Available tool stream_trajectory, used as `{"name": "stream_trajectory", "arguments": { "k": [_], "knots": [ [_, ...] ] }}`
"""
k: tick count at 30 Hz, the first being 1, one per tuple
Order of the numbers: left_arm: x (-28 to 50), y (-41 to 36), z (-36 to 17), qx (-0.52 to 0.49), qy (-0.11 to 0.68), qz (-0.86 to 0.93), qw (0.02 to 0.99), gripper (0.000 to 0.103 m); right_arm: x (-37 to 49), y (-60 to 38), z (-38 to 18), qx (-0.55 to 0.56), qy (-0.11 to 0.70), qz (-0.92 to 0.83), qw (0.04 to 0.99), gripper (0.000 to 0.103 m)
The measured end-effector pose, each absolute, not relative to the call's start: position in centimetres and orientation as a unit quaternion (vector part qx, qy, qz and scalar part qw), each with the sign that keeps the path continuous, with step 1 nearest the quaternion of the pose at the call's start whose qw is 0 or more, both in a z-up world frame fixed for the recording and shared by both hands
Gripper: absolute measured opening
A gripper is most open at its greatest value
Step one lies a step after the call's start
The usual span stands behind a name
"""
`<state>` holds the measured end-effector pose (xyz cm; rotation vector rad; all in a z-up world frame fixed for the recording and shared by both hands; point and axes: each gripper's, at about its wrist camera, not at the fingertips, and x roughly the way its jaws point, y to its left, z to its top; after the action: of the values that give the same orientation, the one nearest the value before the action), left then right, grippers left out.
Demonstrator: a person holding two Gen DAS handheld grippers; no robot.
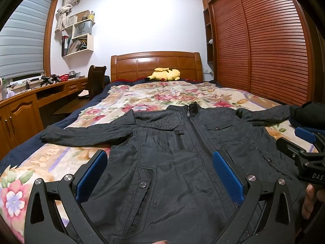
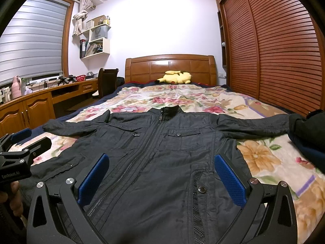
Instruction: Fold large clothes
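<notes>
A black zip jacket (image 1: 178, 154) lies flat, front up, on the bed, collar away from me and both sleeves spread out sideways; it also shows in the right wrist view (image 2: 162, 152). My left gripper (image 1: 160, 160) is open and empty, held above the jacket's lower left part. My right gripper (image 2: 161, 162) is open and empty, above the jacket's lower right part. Each gripper shows at the edge of the other's view: the right gripper (image 1: 304, 142) and the left gripper (image 2: 18, 140).
The bed has a floral blanket (image 2: 203, 99) and a wooden headboard (image 1: 156, 65) with a yellow plush toy (image 1: 165, 74). Dark folded clothes (image 2: 308, 130) lie at the right edge. A wooden desk (image 1: 50, 91) with a chair stands left. Slatted wardrobe doors (image 2: 274, 50) stand right.
</notes>
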<state>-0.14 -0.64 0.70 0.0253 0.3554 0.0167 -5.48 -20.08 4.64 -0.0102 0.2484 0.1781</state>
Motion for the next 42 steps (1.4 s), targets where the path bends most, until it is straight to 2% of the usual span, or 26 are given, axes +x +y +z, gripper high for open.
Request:
{"name": "stream_trajectory", "arguments": {
  "k": [37,42],
  "knots": [
    [-0.43,-0.34,1.03,0.012,0.174,0.009,0.985,0.103,-5.47,-20.13,4.63,-0.004,0.124,0.089,0.988,0.103],
    [-0.13,0.03,0.96,0.017,0.183,0.014,0.983,0.103,-4.96,-19.72,4.29,-0.004,0.146,0.113,0.983,0.103]
  ]
}}
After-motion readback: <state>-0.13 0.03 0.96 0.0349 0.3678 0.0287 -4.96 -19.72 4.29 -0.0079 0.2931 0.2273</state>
